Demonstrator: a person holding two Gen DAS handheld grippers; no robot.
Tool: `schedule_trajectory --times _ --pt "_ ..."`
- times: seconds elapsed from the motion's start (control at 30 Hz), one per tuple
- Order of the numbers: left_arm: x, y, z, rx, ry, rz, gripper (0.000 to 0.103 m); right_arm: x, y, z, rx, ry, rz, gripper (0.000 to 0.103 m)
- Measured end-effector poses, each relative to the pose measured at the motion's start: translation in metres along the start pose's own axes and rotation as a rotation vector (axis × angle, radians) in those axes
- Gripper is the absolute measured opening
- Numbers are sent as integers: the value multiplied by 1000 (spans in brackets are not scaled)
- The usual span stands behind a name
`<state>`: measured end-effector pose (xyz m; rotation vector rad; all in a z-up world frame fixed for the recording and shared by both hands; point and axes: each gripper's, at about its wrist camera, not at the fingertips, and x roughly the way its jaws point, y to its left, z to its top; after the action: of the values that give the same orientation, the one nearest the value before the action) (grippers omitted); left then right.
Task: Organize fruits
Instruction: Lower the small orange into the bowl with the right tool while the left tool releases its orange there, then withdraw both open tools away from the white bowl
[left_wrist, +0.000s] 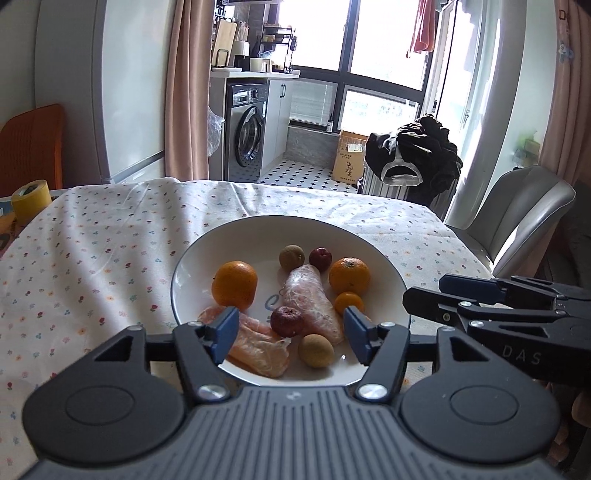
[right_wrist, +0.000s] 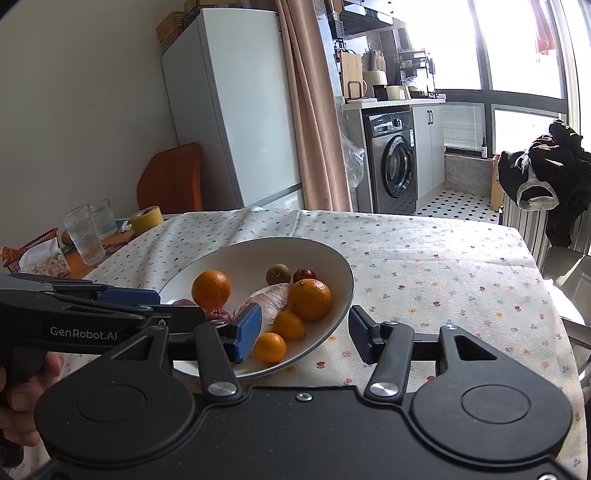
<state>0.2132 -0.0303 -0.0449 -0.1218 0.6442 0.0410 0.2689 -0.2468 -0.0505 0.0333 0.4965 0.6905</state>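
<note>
Fruits lie together in a white plate (left_wrist: 384, 262) on the counter (left_wrist: 92, 258), which is covered by a flower-print cloth. In the left wrist view the left hand-held gripper (left_wrist: 290, 334) hangs over the plate's 6 o'clock edge, its blue pads wide apart and holding nothing; the left pad covers part of a peeled pomelo segment (left_wrist: 258, 349), and the right pad cuts off the smallest orange (left_wrist: 348, 301). At the plate's centre lies a longer pomelo piece in clear film (left_wrist: 310, 299). A large orange (left_wrist: 235, 283) sits at 9 o'clock, another orange (left_wrist: 349, 275) at 2 o'clock. Two brownish round fruits, too small to name surely, sit at 12 o'clock (left_wrist: 291, 256) and 6 o'clock (left_wrist: 316, 350); beside each is a dark red fruit, one far (left_wrist: 320, 258), one near (left_wrist: 287, 321). In the right wrist view the right hand-held gripper (right_wrist: 304, 338) straddles the plate's rim at 4 o'clock, jaws spread and empty, the left pad inside the plate and the right pad outside over the cloth. There the left gripper's body hides the plate's near-left part, and two small oranges (right_wrist: 271, 347) show instead of one. Fingers (right_wrist: 22, 391) grip a handle at the lower left edge, mostly cut off. At the counter's far left stand a yellow tape roll (right_wrist: 147, 218) and two glass tumblers (right_wrist: 86, 236).
</note>
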Motion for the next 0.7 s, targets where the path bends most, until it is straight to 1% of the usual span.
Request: schedule_trajectory --times 0.07,0.17,0.23,0.33,0.47,0.57,0.63,0.7 --pt "-6 2 -1 -13 2 22 72 -3 1 0 3 -5 15 53" --pt "-16 7 -7 -47 4 49 75 -6 4 2 -2 -12 31 55" --pt "-22 9 -10 -54 7 54 78 -8 7 2 -11 -21 46 60" --pt "-32 15 -13 -68 12 80 82 -6 10 2 -4 -9 69 62" --pt "-43 24 -14 -94 18 76 90 -5 15 1 9 14 83 67" --pt "-49 31 -16 -114 27 87 91 -9 20 3 2 9 75 75" --pt "-52 35 -16 -126 30 93 92 -12 22 4 2 2 75 84" --pt "-56 38 -16 -135 27 94 92 -16 25 5 -1 0 70 89"
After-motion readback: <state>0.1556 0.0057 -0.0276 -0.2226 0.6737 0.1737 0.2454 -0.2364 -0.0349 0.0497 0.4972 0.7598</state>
